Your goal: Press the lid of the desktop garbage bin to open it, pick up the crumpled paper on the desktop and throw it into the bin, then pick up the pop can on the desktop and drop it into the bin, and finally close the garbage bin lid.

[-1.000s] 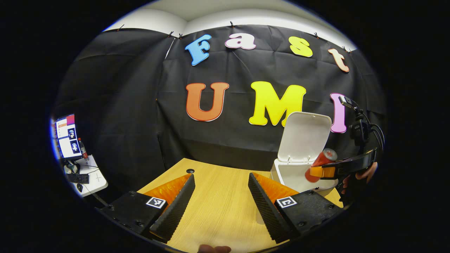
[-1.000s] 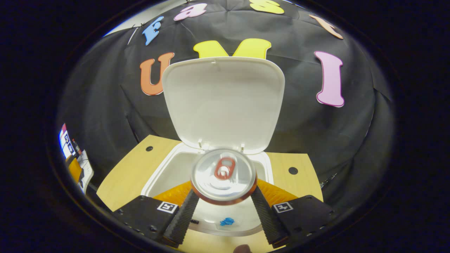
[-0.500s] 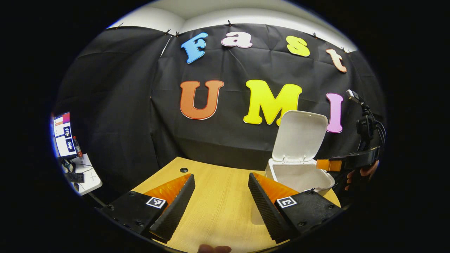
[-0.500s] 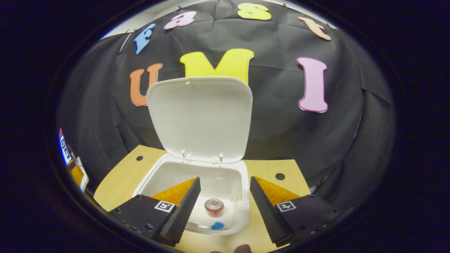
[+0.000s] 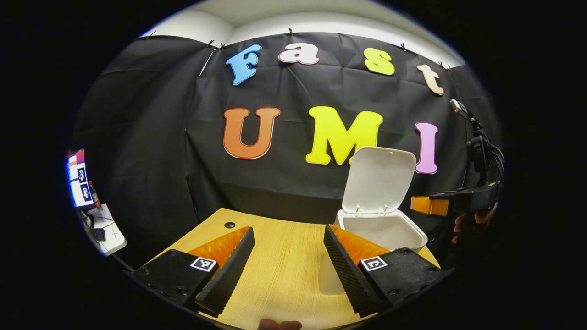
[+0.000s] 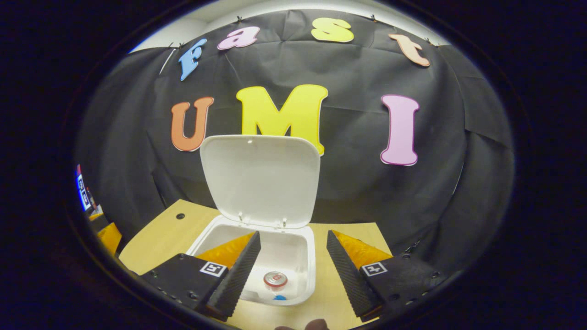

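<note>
Two grippers: both spread wide, holding nothing.
Bin: white, on the table, lid upright.
Can: inside the bin, at the bottom.
Paper: blue scrap beside the can in the bin.
Right gripper: above the bin's near edge.
Left gripper: over the table, left of the bin.

Can released since a second ago, now lying inside bin. Right tool empty, jaws apart, drawn back and higher.
</note>
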Demonstrator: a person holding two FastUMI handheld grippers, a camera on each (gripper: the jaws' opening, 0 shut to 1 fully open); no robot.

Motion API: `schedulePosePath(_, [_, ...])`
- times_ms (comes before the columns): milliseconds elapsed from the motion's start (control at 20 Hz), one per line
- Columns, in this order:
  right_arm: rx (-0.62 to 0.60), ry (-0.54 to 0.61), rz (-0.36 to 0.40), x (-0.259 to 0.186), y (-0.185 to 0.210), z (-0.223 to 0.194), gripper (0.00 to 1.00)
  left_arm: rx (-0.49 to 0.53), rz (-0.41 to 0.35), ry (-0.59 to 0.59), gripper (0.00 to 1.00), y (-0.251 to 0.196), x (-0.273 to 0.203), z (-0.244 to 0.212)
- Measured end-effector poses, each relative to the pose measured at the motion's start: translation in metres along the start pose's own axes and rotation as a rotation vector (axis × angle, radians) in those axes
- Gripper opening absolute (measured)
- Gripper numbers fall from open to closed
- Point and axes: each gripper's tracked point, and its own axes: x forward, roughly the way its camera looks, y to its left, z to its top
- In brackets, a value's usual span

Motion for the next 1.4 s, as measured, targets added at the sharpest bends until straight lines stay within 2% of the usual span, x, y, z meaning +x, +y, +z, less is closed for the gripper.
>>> schedulePosePath(400, [0.054,-0.146,0.035,-0.021,0.021,0.085,0.91,0.015,-0.005,-0.032,0.98,0.000,-0.014,0.007])
schedulePosePath(750, [0.037,-0.220,0.065,-0.001,0.046,0.139,0.92,0.003,0.041,-0.063,0.98,0.016,-0.026,0.023])
schedulePosePath(1050, [0.034,-0.177,0.059,0.043,0.060,0.146,0.93,0.015,0.086,-0.077,1.00,0.029,-0.036,0.026])
schedulePosePath(1100, [0.041,-0.169,0.060,0.048,0.061,0.145,0.93,0.015,0.095,-0.079,0.98,0.031,-0.037,0.027])
schedulePosePath(1400, [0.058,-0.132,0.025,0.072,0.051,0.139,0.94,0.001,0.128,-0.067,0.98,0.039,-0.042,0.022])
